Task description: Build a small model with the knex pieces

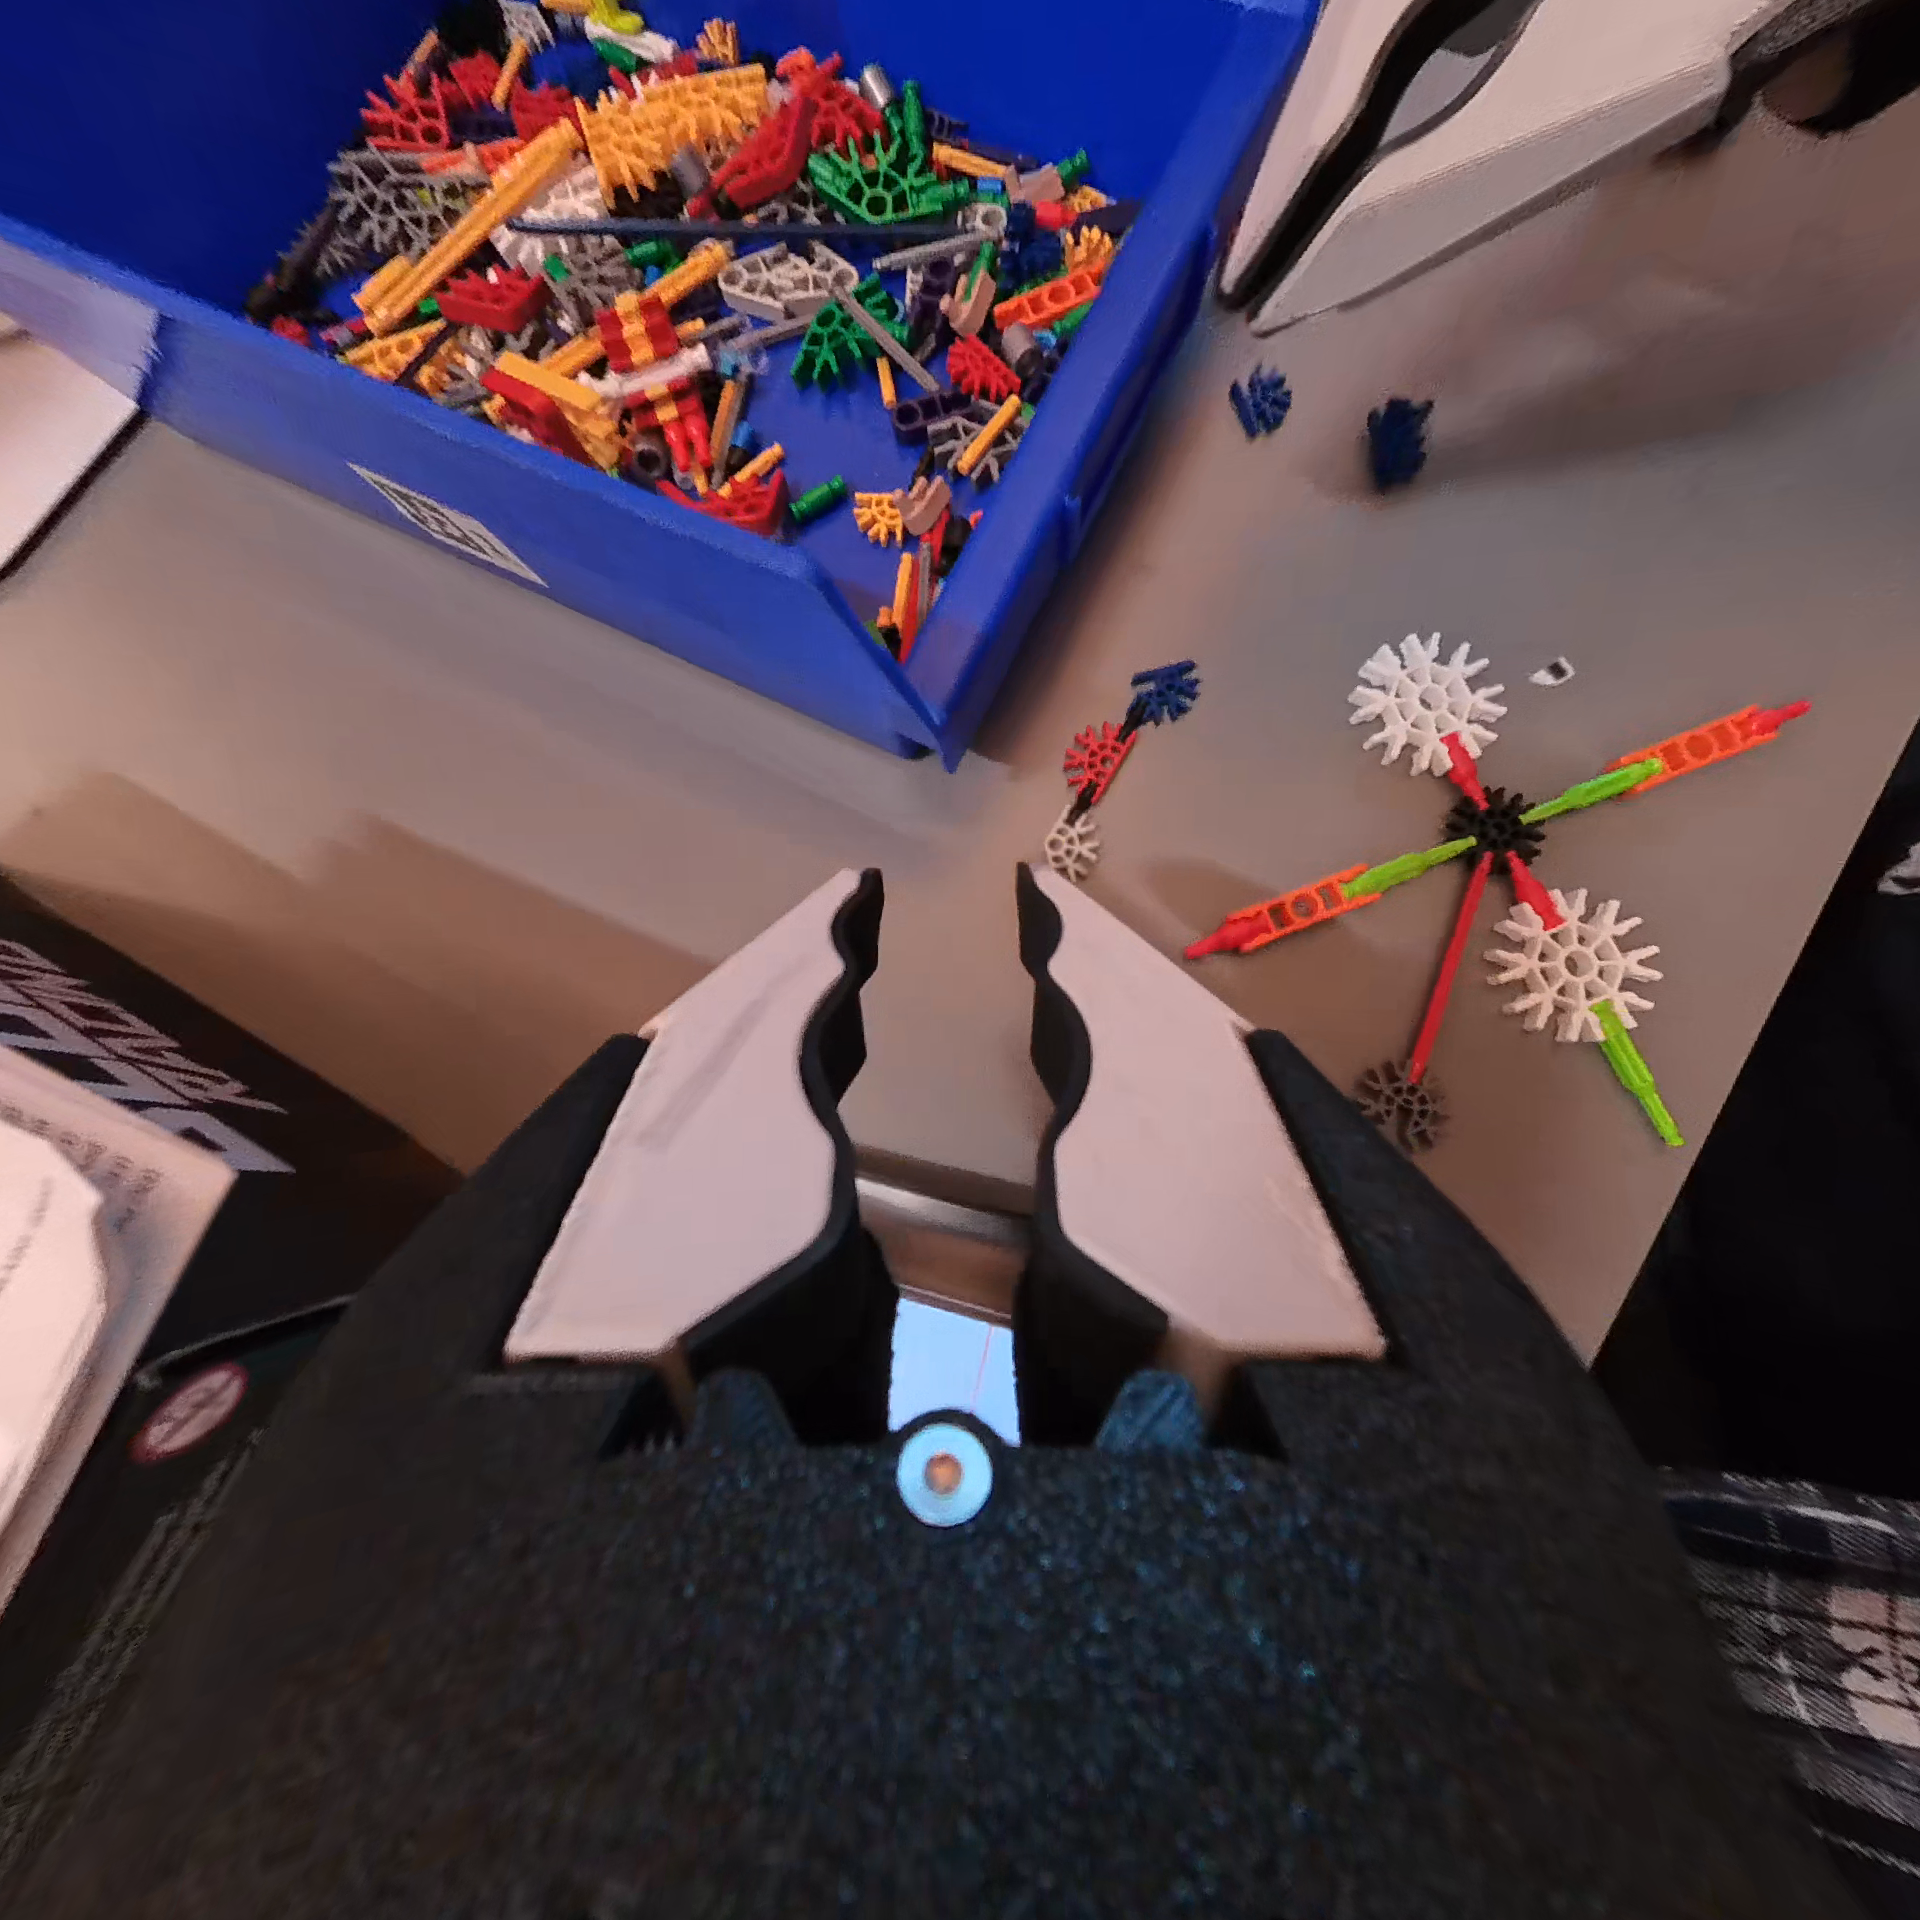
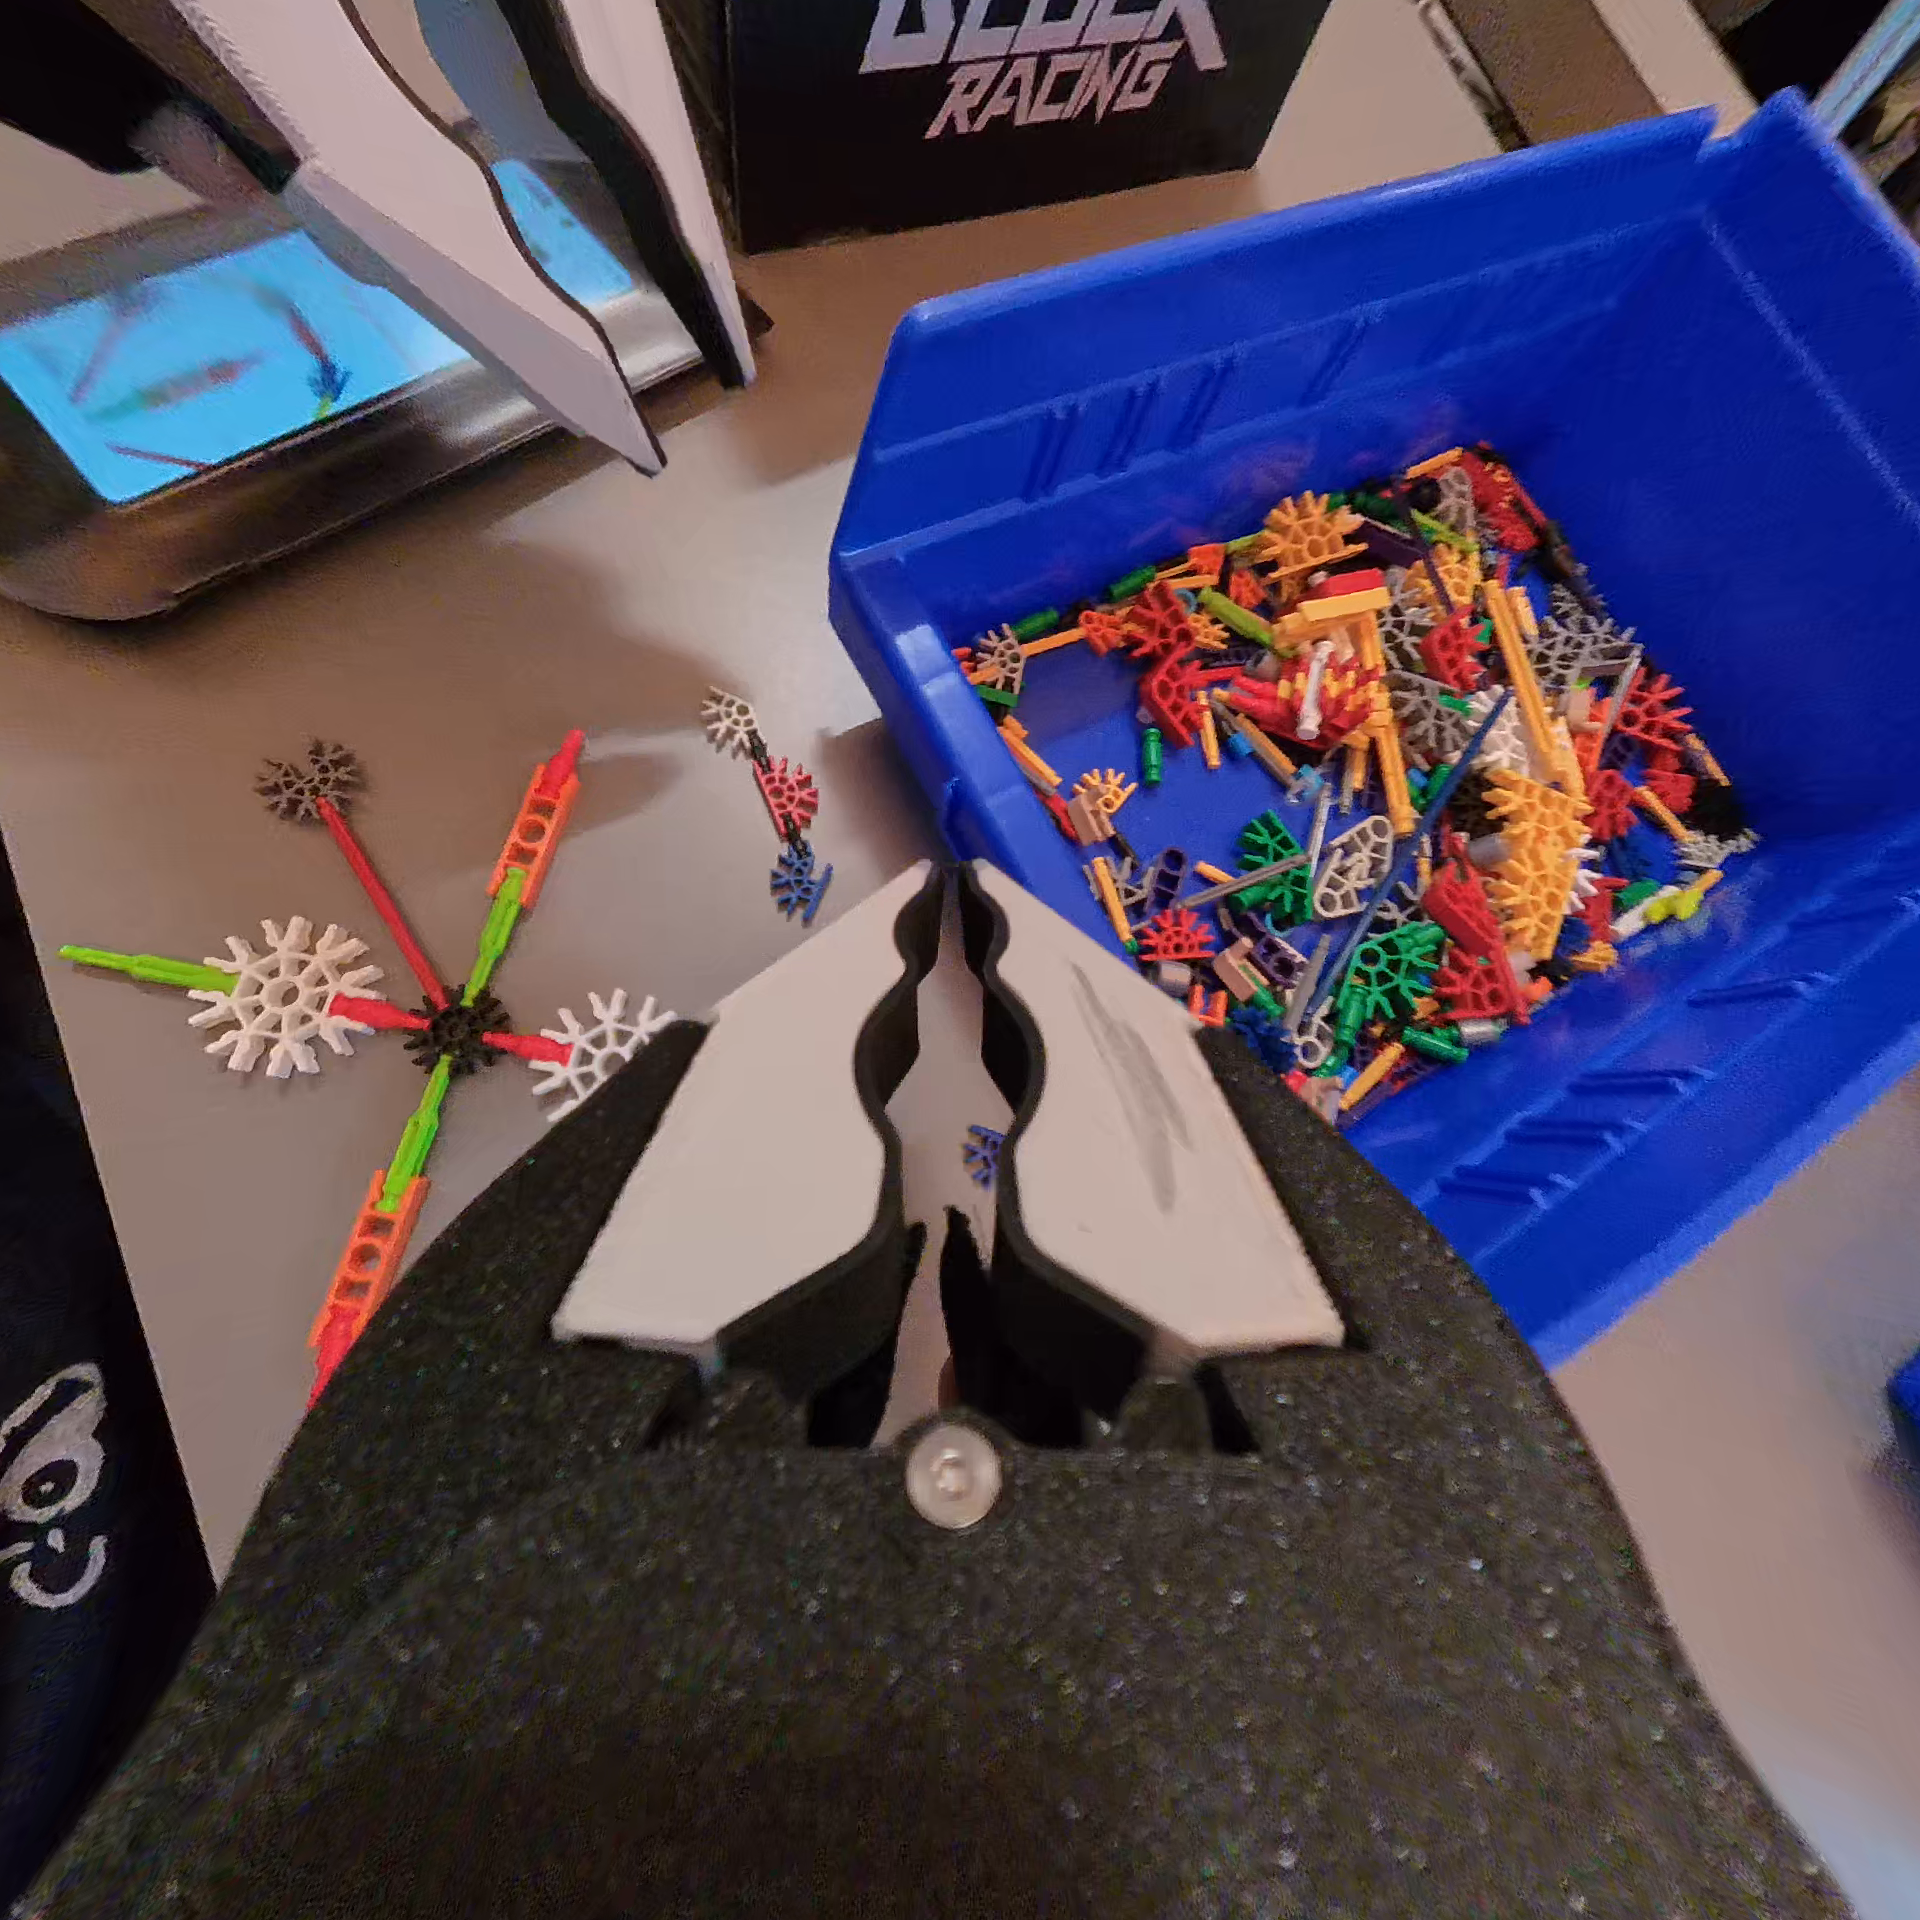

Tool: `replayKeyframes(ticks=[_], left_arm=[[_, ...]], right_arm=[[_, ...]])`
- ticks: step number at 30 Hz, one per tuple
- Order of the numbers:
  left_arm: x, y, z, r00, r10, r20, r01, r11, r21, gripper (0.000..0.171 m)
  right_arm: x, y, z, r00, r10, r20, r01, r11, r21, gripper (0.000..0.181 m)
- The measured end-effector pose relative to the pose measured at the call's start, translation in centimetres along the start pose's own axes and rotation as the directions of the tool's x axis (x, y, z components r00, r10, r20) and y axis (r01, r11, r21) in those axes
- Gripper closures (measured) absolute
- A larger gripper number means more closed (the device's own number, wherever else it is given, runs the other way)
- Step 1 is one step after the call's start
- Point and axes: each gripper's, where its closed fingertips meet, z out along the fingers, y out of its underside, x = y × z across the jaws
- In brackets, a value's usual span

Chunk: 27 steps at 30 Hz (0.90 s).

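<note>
My left gripper (image 1: 948, 883) is open and empty above bare table, near the corner of a blue bin (image 1: 623, 540) full of several coloured construction rods and connectors. To its right lies a star-shaped build (image 1: 1494, 826) with a black hub, red, green and orange rods and white snowflake connectors. My right gripper (image 2: 940, 873) is shut with nothing visible between its tips, over the near corner of the bin (image 2: 1143, 395). The build (image 2: 455, 1029) lies to its left. A blue connector (image 2: 982, 1151) shows on the table under its fingers. The right gripper also shows in the left wrist view (image 1: 1247, 301).
A short chain of grey, red and blue connectors (image 1: 1101, 758) lies by the bin corner. Two loose blue connectors (image 1: 1397, 442) lie farther back. A lit tablet (image 2: 208, 384) and a black printed box (image 2: 987, 156) stand behind. A person's dark clothing borders the table edge (image 1: 1766, 1195). Tip to tip, the grippers are about 12 cm apart. The left gripper is farther from the blue connector (image 2: 982, 1151), some 20 cm, than the right, some 9 cm. The left camera catches it too, in the left wrist view (image 1: 1258, 421).
</note>
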Motion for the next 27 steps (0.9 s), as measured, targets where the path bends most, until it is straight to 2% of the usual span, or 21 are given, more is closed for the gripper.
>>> replayKeyframes(ticks=[9, 20, 27], left_arm=[[-1.1, -2.6, -0.8, 0.998, 0.058, 0.039, -0.059, 0.998, 0.024, 0.146], [-2.3, -4.1, -1.2, 0.99, 0.123, 0.069, -0.124, 0.992, 0.013, 0.146], [-5.3, -8.4, -1.6, 0.968, 0.223, 0.116, -0.224, 0.975, -0.006, 0.147]], right_arm=[[1.0, -0.2, -1.0, 0.999, 0.015, -0.036, -0.014, 1.0, 0.022, 0.178], [1.8, -1.4, -0.4, 0.998, 0.019, -0.055, -0.016, 0.998, 0.056, 0.174], [2.5, -2.0, 0.5, 0.996, 0.044, -0.073, -0.038, 0.996, 0.084, 0.17]])
